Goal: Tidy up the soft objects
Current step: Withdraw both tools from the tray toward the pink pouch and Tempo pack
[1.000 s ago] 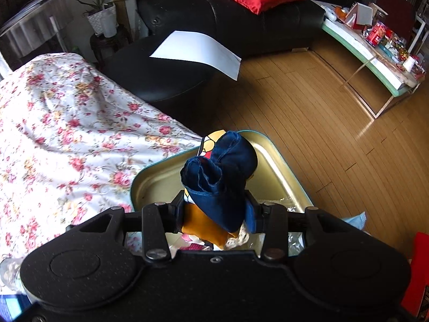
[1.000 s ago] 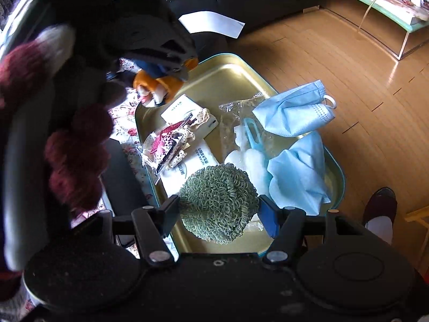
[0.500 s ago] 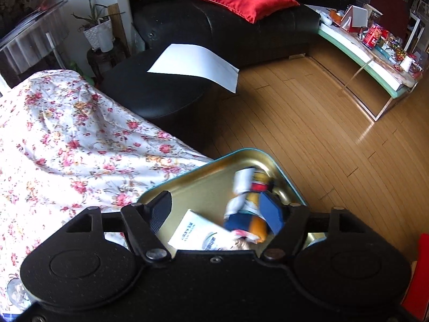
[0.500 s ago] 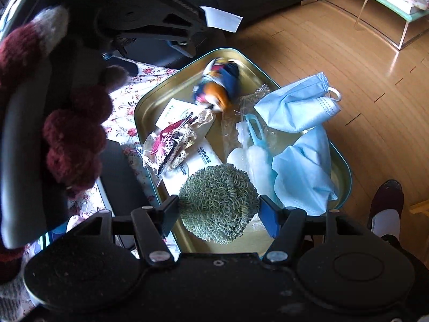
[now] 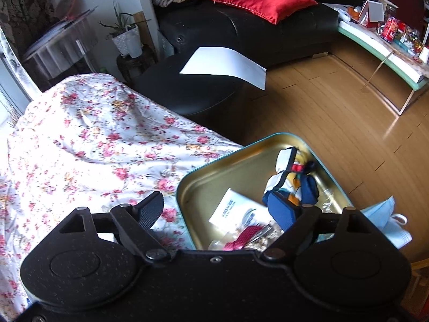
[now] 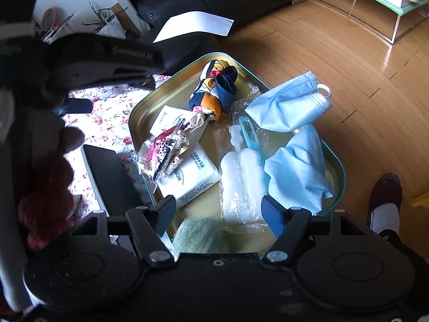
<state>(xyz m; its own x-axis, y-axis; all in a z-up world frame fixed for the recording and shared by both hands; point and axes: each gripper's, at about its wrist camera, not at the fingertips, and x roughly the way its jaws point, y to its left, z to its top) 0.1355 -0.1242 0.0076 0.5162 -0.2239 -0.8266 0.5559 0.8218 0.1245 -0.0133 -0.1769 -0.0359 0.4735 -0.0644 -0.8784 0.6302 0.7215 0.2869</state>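
- Nearest, the right gripper [image 6: 218, 210] hangs over the near end of the tin tray [image 6: 139, 112]; its jaws have just been opening and stand apart, pressing on nothing; the green knitted scrubber [image 6: 199, 234] lies low between them, at the tray's near edge, free of both pads.
- Risk here: the scrubber sits right by the rim; a nudge from either finger on the way out could roll it off the tray onto the floor.
- Just beyond lie a wrapped white puff [image 6: 241, 177] with a blue handle, a white tissue pack [image 6: 191, 175] and a small bag of lace and ribbon [image 6: 166, 145]; the slick wrappers overlap, so a careless sweep could drag 1 along with another.
- On the right, 2 blue face masks sit in the tray: 1 [image 6: 297, 169] lies inside, the other [image 6: 288, 102] overhangs the rim toward the wooden floor [image 6: 362, 80]; being light, it could slip out if the tray is jogged.
- At the far end rests the rolled navy and orange cloth [image 6: 214, 91], inside the tray and clear of both tools.
- The left gripper [image 5: 221, 209] has also just been opening; its jaws stand wide with nothing held; 1 finger hangs over the floral cloth [image 5: 93, 134], the other over the tray.
- The tray itself overhangs the edge of the floral surface; a downward press on its floor side might tip everything out.
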